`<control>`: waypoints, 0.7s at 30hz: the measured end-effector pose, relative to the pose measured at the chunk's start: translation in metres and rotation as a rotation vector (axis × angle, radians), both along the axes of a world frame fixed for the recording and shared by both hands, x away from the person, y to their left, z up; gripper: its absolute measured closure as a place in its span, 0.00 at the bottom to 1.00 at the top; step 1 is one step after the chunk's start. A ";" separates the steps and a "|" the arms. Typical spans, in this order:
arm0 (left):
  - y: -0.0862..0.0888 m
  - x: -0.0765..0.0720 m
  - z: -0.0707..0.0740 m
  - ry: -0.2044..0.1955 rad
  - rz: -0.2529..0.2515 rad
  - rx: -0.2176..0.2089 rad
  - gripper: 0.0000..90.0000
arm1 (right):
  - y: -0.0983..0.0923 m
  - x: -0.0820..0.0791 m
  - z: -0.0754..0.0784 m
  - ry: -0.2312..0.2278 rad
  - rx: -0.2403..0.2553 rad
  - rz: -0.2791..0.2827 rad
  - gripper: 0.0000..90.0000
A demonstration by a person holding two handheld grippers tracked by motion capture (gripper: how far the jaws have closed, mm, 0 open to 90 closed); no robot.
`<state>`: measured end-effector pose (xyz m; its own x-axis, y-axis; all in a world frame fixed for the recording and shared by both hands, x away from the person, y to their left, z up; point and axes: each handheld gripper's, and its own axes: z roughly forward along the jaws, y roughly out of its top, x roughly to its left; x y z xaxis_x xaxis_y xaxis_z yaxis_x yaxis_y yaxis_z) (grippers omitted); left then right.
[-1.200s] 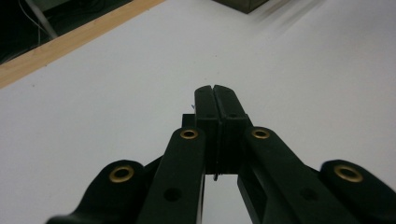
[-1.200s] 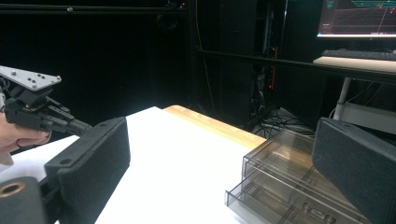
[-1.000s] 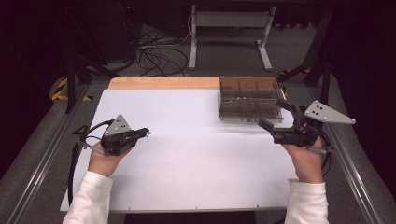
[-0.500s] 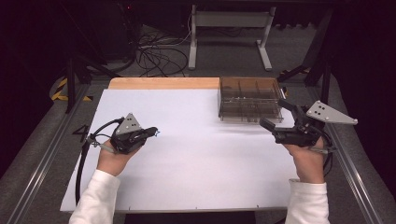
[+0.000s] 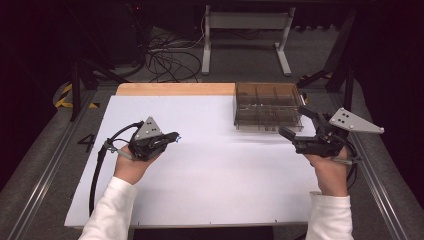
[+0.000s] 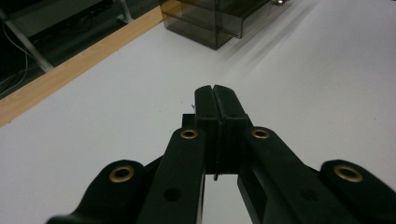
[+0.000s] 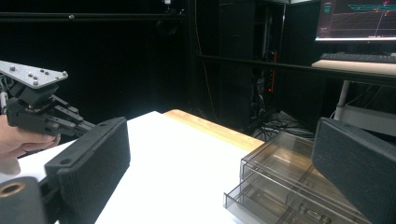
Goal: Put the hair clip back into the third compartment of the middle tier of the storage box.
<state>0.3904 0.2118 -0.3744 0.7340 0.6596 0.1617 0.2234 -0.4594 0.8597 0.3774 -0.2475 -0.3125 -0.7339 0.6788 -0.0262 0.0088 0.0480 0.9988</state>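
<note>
The smoky clear plastic compartment box (image 5: 268,106) sits at the far right of the white table (image 5: 210,180), just ahead of the right gripper (image 5: 296,125), whose jaws stand wide apart, probably to take hold of it. The left gripper (image 5: 175,138) hangs well off over bare table, jaws pressed together on nothing, apparently with no part in this yet.

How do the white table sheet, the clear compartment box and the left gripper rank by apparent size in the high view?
1. White table sheet, by far the largest.
2. Clear compartment box.
3. Left gripper, shut and smallest, though it may sit nearer the camera.
</note>
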 end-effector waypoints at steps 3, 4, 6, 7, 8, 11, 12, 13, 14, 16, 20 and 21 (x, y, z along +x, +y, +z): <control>-0.008 0.002 0.001 -0.005 -0.010 0.007 0.99 | 0.000 0.000 0.000 0.002 0.002 0.002 0.06; -0.009 0.002 0.002 -0.004 -0.013 0.008 0.99 | 0.000 0.000 0.000 0.001 0.004 0.003 0.06; -0.014 0.004 0.003 -0.004 -0.020 0.008 0.99 | -0.001 0.000 0.000 -0.003 0.003 0.003 0.06; -0.016 0.004 0.003 -0.007 -0.023 0.011 0.99 | -0.001 0.000 0.000 -0.004 0.004 0.004 0.06; -0.019 0.005 0.004 -0.006 -0.027 0.013 0.99 | -0.001 0.000 0.000 -0.006 0.004 0.005 0.06; -0.026 0.007 0.006 -0.010 -0.043 0.021 0.99 | -0.002 0.000 0.000 0.000 0.010 0.002 0.06; -0.028 0.007 0.006 -0.010 -0.046 0.024 0.99 | -0.003 0.000 0.000 0.001 0.008 0.003 0.06; -0.030 0.008 0.007 -0.010 -0.050 0.027 0.99 | -0.003 0.000 0.000 0.001 0.009 0.004 0.06; -0.032 0.009 0.008 -0.012 -0.051 0.027 0.99 | -0.003 -0.001 0.000 0.001 0.009 0.005 0.06; -0.035 0.010 0.009 -0.013 -0.055 0.029 0.99 | -0.004 -0.001 0.000 -0.002 0.007 0.009 0.06; -0.043 0.013 0.011 -0.012 -0.065 0.032 0.99 | -0.005 -0.001 0.000 0.000 0.014 0.013 0.06; -0.044 0.013 0.011 -0.016 -0.066 0.037 0.99 | -0.005 -0.001 0.000 0.000 0.014 0.013 0.06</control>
